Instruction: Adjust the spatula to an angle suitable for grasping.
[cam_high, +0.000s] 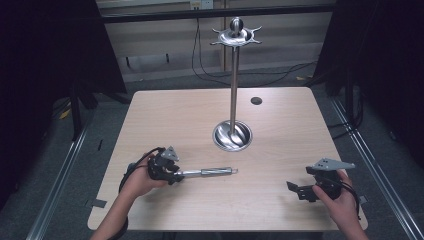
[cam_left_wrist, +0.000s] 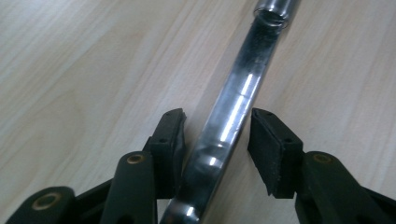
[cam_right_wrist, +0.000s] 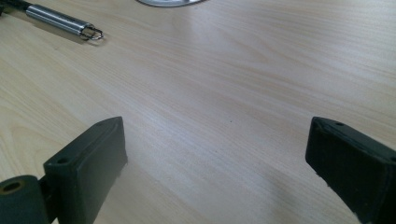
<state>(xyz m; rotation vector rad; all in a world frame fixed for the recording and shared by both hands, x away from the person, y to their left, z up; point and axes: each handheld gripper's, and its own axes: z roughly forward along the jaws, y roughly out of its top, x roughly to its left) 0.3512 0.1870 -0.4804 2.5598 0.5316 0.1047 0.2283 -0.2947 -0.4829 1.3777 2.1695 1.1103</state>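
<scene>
A pale wooden table (cam_high: 280, 200) stands on a grey floor with dark curtains at both sides. From above, a tall metal stand (cam_high: 233, 75) rises from a round dish-shaped base at the table's middle. Nearer the person, a metal utensil (cam_high: 210, 172) lies flat, its handle pointing right toward the middle of the table. The left gripper (cam_high: 176, 174) sits at the utensil's left end; the right gripper (cam_high: 295, 190) rests well apart near the right front corner.

In the left gripper view, the utensil (cam_left_wrist: 233, 112) runs between the two black jaws. The left one lies against the metal, the right one stands clear with a gap, so the jaws are parted, not clamped.

In the right gripper view, the jaws stand wide apart over bare table (cam_right_wrist: 224, 102), and the utensil's handle end (cam_right_wrist: 60, 21) lies far off at upper left.
</scene>
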